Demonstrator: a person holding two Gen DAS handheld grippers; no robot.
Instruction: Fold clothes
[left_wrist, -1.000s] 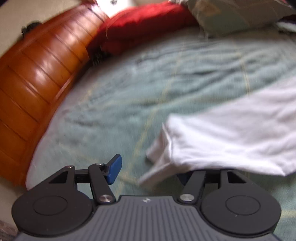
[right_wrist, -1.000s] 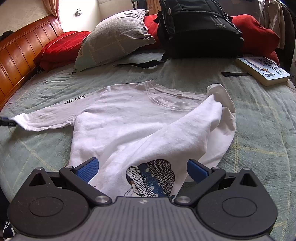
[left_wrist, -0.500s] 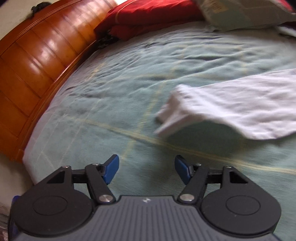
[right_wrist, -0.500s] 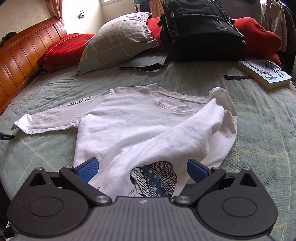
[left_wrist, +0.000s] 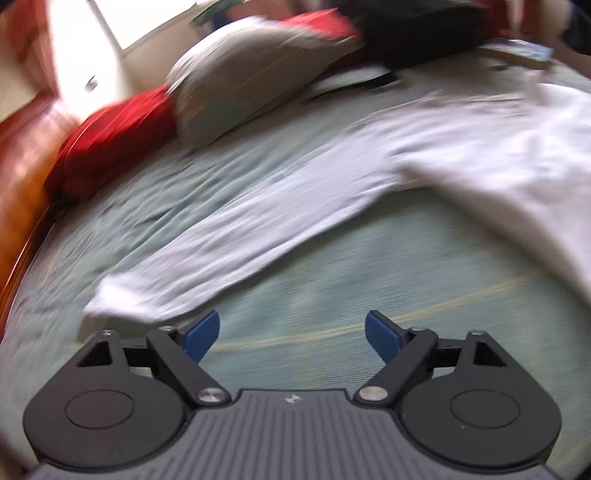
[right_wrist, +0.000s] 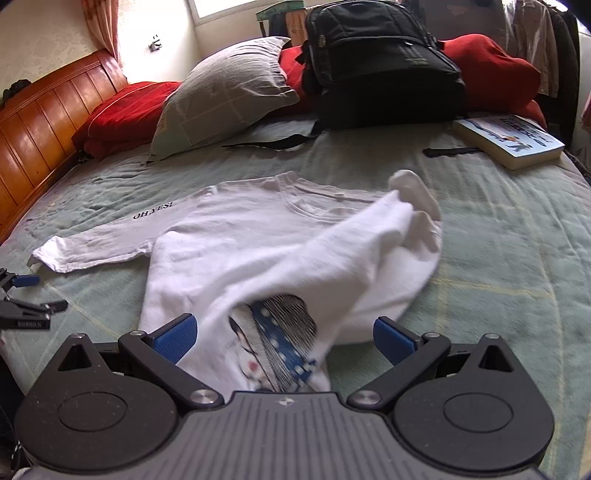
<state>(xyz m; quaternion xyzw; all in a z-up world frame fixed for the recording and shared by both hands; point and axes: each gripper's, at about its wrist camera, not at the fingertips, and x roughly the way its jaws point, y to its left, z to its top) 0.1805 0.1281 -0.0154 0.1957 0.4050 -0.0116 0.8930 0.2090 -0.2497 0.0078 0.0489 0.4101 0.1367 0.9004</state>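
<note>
Green bed across both views, faint yellow check lines over the cover. Orange wooden headboard along the far left. Black backpack at the far edge, upright against red cushions; grey pillow leaning to its left, over a folded red blanket. Book flat on the cover at far right, a short black strap just beside it.

White shirt spread on the middle of the bed, neckline toward the backpack. Left sleeve stretched out flat toward the headboard, black lettering near its shoulder. Right sleeve folded in across the chest, its cuff bunched up near the collar. Printed figure with a blue dotted band near the hem, partly under the folded sleeve, closest to the right gripper.

Right gripper low over the hem, jaws wide, blue pads on either side of the print; cannot tell whether the pads touch the cloth, no pinch visible.

Left gripper just off the cuff of the flat sleeve, jaws opening, only bare cover between the pads, cuff edge lying just past the left pad. Left view heavily blurred; pillow and blanket smeared at the top. Same gripper at the left edge of the right view, near the cuff, apart from it.
</note>
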